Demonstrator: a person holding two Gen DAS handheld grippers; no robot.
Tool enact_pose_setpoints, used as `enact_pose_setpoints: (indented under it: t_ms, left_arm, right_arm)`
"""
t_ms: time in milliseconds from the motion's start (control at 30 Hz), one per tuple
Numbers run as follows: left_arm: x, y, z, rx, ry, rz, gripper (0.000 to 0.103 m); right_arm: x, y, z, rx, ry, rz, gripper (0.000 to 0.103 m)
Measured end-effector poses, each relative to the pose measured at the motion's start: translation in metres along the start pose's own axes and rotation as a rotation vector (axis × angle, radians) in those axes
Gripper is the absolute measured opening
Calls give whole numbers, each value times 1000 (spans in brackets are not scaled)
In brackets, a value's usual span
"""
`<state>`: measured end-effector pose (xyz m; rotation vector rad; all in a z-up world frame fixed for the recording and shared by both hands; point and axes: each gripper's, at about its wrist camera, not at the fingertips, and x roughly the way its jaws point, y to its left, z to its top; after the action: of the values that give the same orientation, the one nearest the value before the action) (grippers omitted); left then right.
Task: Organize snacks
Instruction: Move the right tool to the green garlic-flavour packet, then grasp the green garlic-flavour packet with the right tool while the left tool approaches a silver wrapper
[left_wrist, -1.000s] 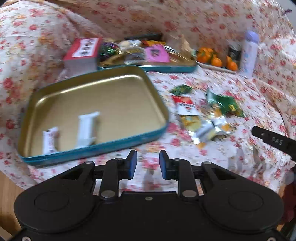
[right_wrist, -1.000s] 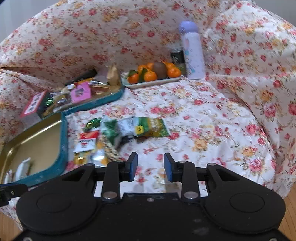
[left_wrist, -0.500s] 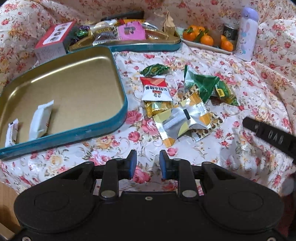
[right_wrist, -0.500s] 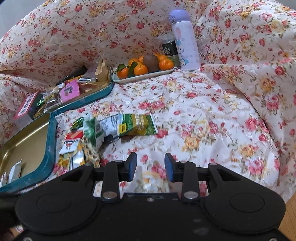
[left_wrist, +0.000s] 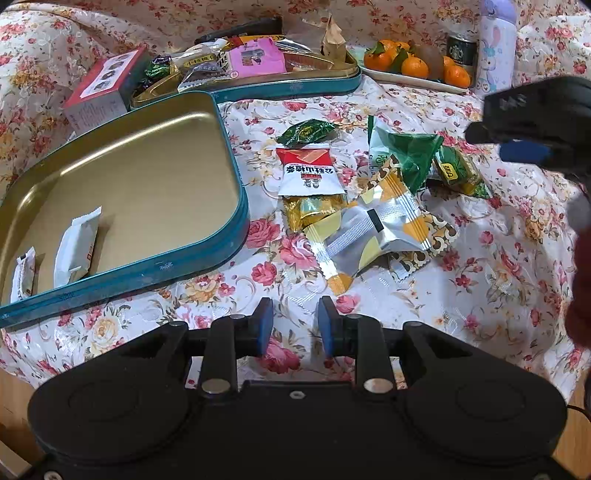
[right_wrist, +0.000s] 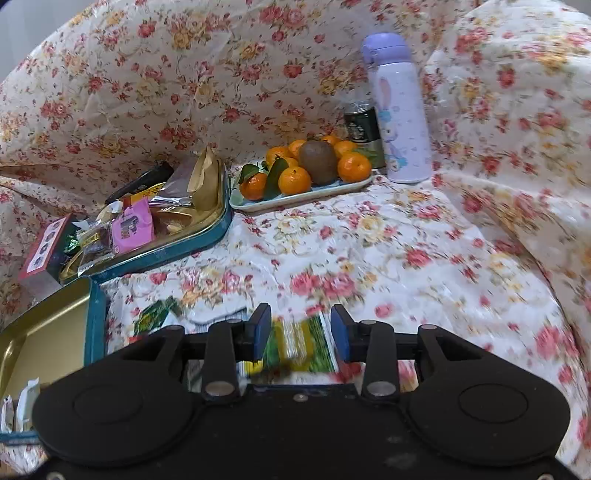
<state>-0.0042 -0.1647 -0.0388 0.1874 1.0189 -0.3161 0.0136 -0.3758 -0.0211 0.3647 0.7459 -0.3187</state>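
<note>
Snack packets heaped on the floral cloth beside the gold tin; right gripper, jaws just widened around the green packet, risks snagging neighbours; left gripper open, empty

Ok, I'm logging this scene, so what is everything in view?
near tin: one, teal and gold, left; two white packets inside
far tin: one, teal, behind, heaped with snacks
red-white box: one, left of far tin
loose snack packets: several, green, red-white, gold, silver, on floral cloth
fruit plate: one, oranges, a kiwi
can: one, dark green
bottle: one, lilac
left gripper: open, empty
right gripper: jaws just opening, over a green packet
</note>
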Motion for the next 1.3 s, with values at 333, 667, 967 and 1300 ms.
enact_pose_setpoints:
  t_ms: [333,667,967,1300]
  left_arm:
    - [0,3,-1,3,-7,-19,35]
    - [1,5,1,4,6,-31,35]
    - [2,5,0,5,4,-33,35]
    - [2,5,0,12,0,-33,35]
  right_arm:
    - [53,8,22,-33,127,-12,38]
    - [27,-3,-9,-103,154,-40,39]
    - [-22,-33,-30,40,48,-47,46]
    - [-27,-39,-55,302,59,-22,64]
